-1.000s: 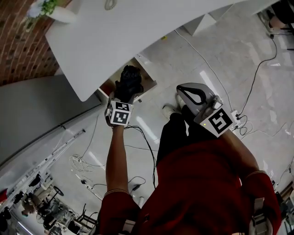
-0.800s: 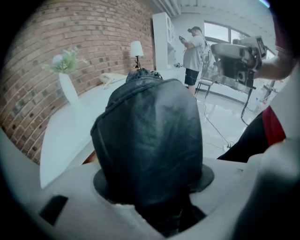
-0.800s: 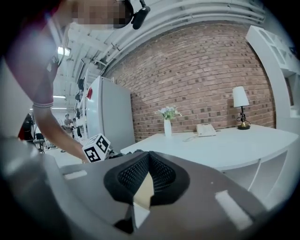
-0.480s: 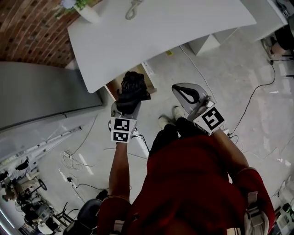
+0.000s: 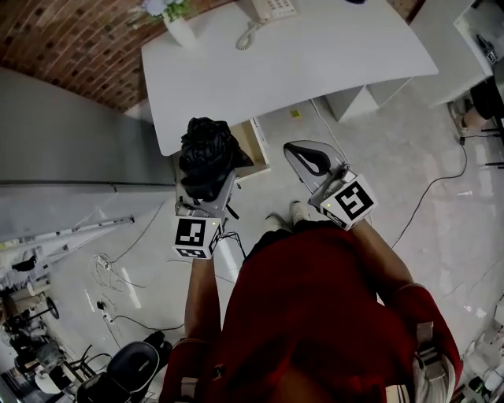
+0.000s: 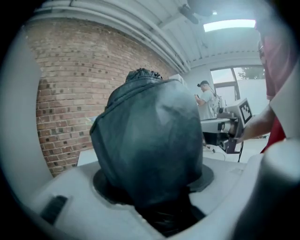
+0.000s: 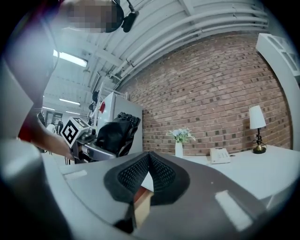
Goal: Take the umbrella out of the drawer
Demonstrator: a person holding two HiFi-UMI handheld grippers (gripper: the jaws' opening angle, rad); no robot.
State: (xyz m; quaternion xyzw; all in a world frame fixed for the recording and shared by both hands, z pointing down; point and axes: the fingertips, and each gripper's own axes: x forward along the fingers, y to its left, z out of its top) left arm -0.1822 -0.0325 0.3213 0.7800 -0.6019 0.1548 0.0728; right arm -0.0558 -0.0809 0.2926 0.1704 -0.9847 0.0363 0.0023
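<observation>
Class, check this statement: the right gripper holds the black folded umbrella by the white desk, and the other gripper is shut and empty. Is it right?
Wrong side. The left gripper holds the umbrella by the desk, as the head view and the left gripper view show. The other one, the right gripper, is shut and empty.

We count two grippers, a left gripper [image 5: 207, 171] and a right gripper [image 5: 302, 153], and two marker cubes [image 5: 193, 236], one on each. We count one umbrella [image 5: 206, 148], one desk [image 5: 315, 55] and one drawer [image 5: 252, 140]. On the desk we count one vase [image 5: 179, 30], one phone [image 5: 268, 8] and one lamp [image 7: 256, 123].
</observation>
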